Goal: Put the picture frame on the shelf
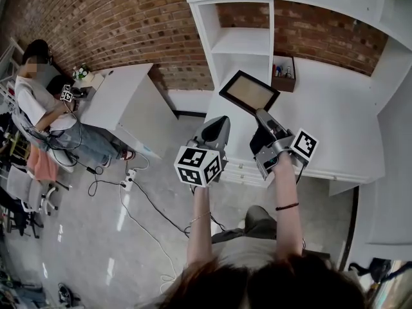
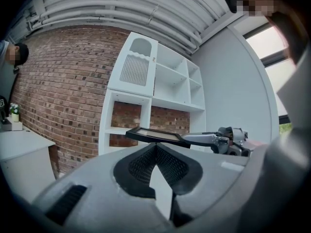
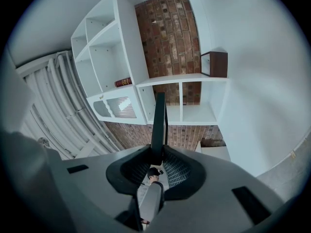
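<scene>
The picture frame (image 1: 249, 91) has a black rim and a tan inside. It hangs tilted over the white counter (image 1: 335, 108), in front of the white shelf unit (image 1: 241, 40). My right gripper (image 1: 261, 114) is shut on its near corner. In the right gripper view the picture frame (image 3: 159, 123) stands edge-on between the jaws of the right gripper (image 3: 158, 152). My left gripper (image 1: 219, 120) floats just left of the frame, apart from it. In the left gripper view the left gripper (image 2: 155, 145) has its tips touching with nothing between them, and the picture frame (image 2: 155, 136) lies flat just beyond.
A small brown box (image 1: 283, 74) with small items stands on the counter against the brick wall. A red book (image 3: 123, 82) lies on one shelf. At the left a person (image 1: 38, 102) sits by a white table (image 1: 122, 95). Cables (image 1: 129, 180) trail over the floor.
</scene>
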`<action>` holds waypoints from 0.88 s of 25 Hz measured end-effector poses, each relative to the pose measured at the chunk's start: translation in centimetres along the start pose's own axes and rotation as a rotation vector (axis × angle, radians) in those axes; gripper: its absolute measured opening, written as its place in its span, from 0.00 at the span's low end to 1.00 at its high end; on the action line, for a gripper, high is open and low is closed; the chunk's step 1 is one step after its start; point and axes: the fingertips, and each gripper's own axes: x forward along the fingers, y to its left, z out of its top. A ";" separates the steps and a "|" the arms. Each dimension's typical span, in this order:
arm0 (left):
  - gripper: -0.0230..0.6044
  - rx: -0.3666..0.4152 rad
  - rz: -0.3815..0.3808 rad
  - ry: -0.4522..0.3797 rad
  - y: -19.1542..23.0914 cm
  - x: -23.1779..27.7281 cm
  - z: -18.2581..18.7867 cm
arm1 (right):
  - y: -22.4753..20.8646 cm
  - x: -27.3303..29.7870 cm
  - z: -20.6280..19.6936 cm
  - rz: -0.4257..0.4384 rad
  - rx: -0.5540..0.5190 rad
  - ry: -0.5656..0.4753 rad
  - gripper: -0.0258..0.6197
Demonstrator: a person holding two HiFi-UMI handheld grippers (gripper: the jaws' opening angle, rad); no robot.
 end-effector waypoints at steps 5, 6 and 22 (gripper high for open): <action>0.05 -0.010 0.005 -0.002 0.9 0.7 -0.3 | -0.7 1.1 0.2 -0.004 0.002 0.010 0.15; 0.05 -0.014 0.008 -0.005 1.2 0.9 -0.4 | -0.9 1.4 0.3 -0.003 0.002 0.014 0.15; 0.05 -0.020 0.007 -0.032 4.8 8.3 1.7 | -2.1 8.2 5.8 -0.006 0.016 0.024 0.15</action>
